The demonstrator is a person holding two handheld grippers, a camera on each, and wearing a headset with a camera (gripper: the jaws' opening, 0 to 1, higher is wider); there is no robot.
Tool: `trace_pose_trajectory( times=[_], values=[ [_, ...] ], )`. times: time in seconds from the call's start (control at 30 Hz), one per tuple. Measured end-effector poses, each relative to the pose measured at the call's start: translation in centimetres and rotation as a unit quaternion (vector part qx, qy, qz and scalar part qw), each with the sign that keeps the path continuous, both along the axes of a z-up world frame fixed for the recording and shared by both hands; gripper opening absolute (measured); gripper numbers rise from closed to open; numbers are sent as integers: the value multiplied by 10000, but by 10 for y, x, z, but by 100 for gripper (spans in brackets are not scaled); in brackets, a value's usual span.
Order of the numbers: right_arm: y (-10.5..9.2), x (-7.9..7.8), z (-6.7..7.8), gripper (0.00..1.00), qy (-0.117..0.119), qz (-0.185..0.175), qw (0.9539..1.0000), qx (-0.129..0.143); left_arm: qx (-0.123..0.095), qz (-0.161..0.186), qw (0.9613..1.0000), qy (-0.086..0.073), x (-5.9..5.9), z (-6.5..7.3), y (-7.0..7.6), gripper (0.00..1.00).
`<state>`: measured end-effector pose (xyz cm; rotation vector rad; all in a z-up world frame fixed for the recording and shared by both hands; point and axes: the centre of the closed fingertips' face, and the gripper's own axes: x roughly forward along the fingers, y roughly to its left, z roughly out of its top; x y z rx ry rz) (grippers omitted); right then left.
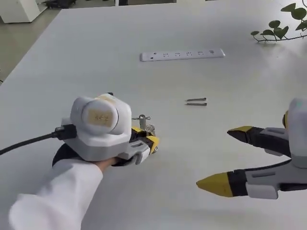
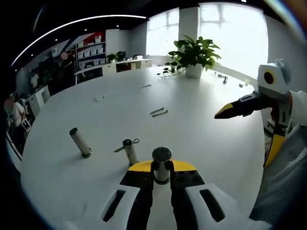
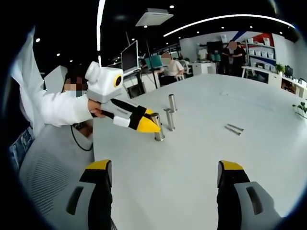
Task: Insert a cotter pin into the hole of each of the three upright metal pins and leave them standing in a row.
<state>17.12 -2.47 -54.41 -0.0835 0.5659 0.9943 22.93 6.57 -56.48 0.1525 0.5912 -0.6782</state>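
On the table [image 1: 192, 163], left tool [image 2: 161, 168] clamps pin [image 2: 161, 155].

Glossy metal pin [image 2: 161, 160] on smooth, matt white tabletop [image 1: 158, 191]

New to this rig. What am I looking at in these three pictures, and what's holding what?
No robot here: a person holds a two-jaw tool in each hand. The head view comes from a headset camera looking down at the white table; the two round views come from cameras riding on the tools. The left tool is closed around the nearest metal pin. Beside it stands a middle pin with a cotter pin apparently through its top, then a far pin. Two loose cotter pins lie further out, before a power strip. The right tool is open and holds nothing.
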Motion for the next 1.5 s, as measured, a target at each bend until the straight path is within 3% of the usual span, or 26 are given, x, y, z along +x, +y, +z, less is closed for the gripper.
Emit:
trace_pose_trajectory(
  times=[0.3, 0.57, 0.7, 0.77, 0.93, 1.17, 1.37, 1.5],
  values=[
    [0, 0, -1, 89, 10, 14, 10000, -15, 173, -28, 9998, -3, -1, -10, -3, 10],
    [0, -1, -2, 89, 32, 28, 10000, -36, 95, -58, 9999, 30, -5, -13, -5, 10],
    [0, -1, -1, 89, 31, 24, 10000, -8, 83, 35, 10000, -12, -6, -13, -5, 11],
    [0, 0, 0, 89, 25, 6, 10000, 1, 170, 22, 9998, -106, -7, -14, -5, 11],
    [-3, 1, -2, 89, 24, -19, 10000, -31, 107, 147, 9998, -119, -6, -13, -4, 11],
    [-2, 0, 0, 89, 10, 36, 10000, -17, 204, 128, 9996, -170, -7, -14, -4, 11],
    [1, -1, 2, 89, -110, 110, 9998, -82, 252, -190, 9990, -323, -12, -9, -3, 14],
    [1, -1, 3, 89, -129, 110, 9998, -68, 49, -328, 9994, -69, -18, -1, -2, 21]
  ],
)
